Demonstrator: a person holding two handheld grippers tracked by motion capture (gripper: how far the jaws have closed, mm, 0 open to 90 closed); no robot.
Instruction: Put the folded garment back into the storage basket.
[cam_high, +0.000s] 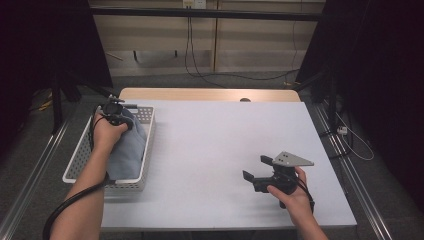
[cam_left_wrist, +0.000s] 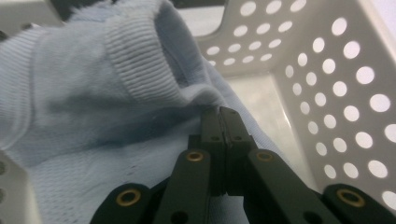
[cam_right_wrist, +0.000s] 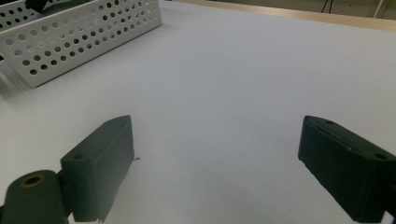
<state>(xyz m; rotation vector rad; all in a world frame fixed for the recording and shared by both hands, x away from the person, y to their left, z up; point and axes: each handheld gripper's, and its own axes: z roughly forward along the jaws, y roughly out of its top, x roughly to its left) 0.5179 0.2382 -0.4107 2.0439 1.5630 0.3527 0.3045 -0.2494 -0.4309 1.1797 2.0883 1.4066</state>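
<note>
A cloth (cam_high: 127, 147) lies in the basket (cam_high: 80, 155) at the table's (cam_high: 215, 150) left edge.

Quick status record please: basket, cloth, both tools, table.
basket: white perforated basket at the table's left edge
cloth: light blue knit garment lying inside the basket, ribbed cuff showing
left tool: left tool down in the basket, jaws closed together at a fold of the garment
right tool: right tool held low over the table's right side, jaws wide apart, nothing between them
table: light grey table top, wooden strip along the far edge
</note>
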